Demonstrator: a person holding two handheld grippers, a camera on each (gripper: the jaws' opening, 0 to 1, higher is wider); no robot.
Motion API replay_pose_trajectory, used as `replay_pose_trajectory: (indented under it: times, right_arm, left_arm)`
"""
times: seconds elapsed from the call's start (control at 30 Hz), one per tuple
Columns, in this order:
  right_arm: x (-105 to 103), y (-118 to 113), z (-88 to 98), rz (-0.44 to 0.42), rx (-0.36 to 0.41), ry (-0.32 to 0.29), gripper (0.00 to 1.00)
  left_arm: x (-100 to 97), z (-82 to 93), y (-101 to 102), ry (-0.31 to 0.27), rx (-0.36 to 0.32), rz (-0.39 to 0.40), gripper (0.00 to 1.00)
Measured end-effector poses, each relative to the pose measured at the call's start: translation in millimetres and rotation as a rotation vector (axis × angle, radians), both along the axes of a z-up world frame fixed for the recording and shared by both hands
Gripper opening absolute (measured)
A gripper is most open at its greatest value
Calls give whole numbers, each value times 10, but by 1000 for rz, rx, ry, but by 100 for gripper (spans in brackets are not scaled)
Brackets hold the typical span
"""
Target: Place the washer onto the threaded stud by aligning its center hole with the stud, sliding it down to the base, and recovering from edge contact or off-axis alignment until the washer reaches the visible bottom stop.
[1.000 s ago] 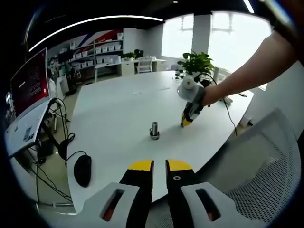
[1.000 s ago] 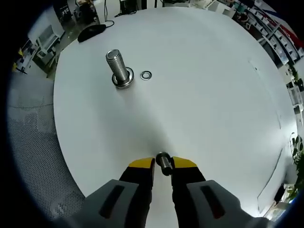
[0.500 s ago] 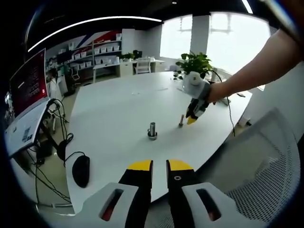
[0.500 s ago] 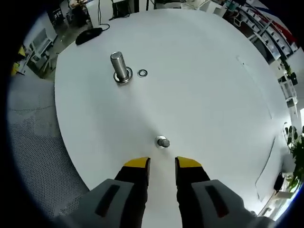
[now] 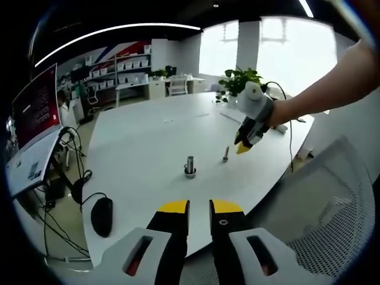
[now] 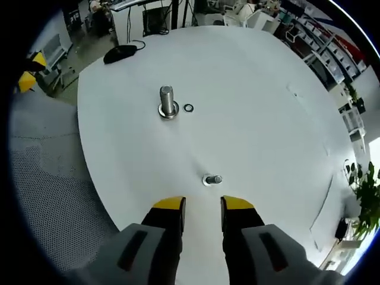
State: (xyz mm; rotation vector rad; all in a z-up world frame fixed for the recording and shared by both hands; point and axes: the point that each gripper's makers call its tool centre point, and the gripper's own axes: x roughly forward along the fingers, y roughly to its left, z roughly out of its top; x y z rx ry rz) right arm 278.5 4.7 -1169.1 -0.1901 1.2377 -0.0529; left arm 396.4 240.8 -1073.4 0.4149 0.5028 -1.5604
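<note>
In the right gripper view, the right gripper [image 6: 202, 208] has let go of a small bolt [image 6: 212, 179] it held a second ago and pulled back. Its fingers now stand narrowly apart and empty, with the bolt upright on the white surface [image 6: 267, 130] just beyond, at twelve o'clock. Farther off, near eleven o'clock, the threaded stud [image 6: 167, 102] stands, the washer [image 6: 188, 108] flat just beside it, not yet picked up. The left gripper [image 5: 198, 208] hovers at the surface's edge, fingers narrowly parted, empty.
</note>
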Motion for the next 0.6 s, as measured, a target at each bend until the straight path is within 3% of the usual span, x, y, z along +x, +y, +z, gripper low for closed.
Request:
replay_pose_trajectory:
  times: [0.1,0.17,0.23,0.4,0.6]
  right_arm:
    - [67,-77,32,0,5,-11,27]
    - [95,34,142,7,12,-32,27]
    - [181,-115,52,17,16,-43,27]
    - [242,2,145,84,21,-70,27]
    - [421,-60,121,121,47,-118,27]
  left_arm:
    - [-61,76,15,3,0,1,12]
    - [-63,66,16,5,8,3,13]
    - [-30,61,9,-3,-5,9,13]
    - [-22,31,18,8,6,20,16]
    - [-2,-1,33,-10,11,13,16]
